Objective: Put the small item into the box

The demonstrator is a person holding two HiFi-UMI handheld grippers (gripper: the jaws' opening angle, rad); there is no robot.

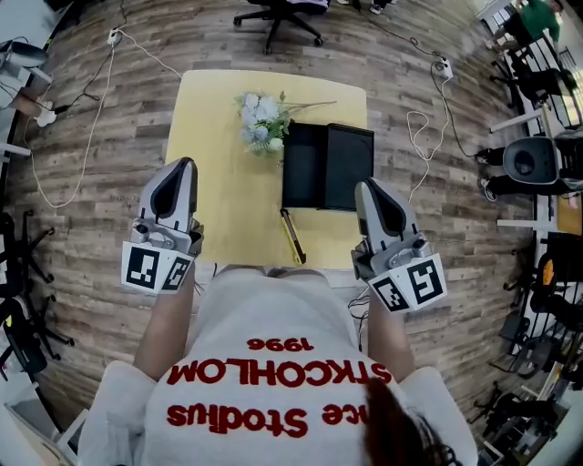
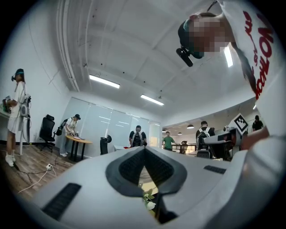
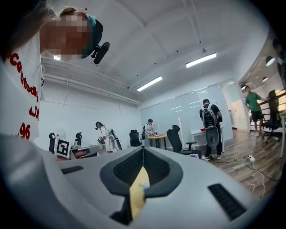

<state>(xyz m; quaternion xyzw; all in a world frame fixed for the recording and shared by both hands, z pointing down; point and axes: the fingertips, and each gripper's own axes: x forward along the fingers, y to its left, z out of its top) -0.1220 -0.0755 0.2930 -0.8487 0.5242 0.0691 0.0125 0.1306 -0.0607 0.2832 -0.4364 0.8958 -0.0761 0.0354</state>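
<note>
A slim yellow and black item lies on the yellow table close to its front edge. Just behind it sits a black box, laid open with its two halves side by side. My left gripper is raised over the table's front left corner with its jaws shut and nothing in them. My right gripper hovers beside the box's front right corner, also shut and empty. In the left gripper view the fingertips meet. The right gripper view shows the same, with a sliver of table below.
A bunch of pale artificial flowers lies at the back of the table, left of the box. An office chair stands beyond the table's far edge. Cables and a power strip lie on the wooden floor. Other people work at desks in the distance.
</note>
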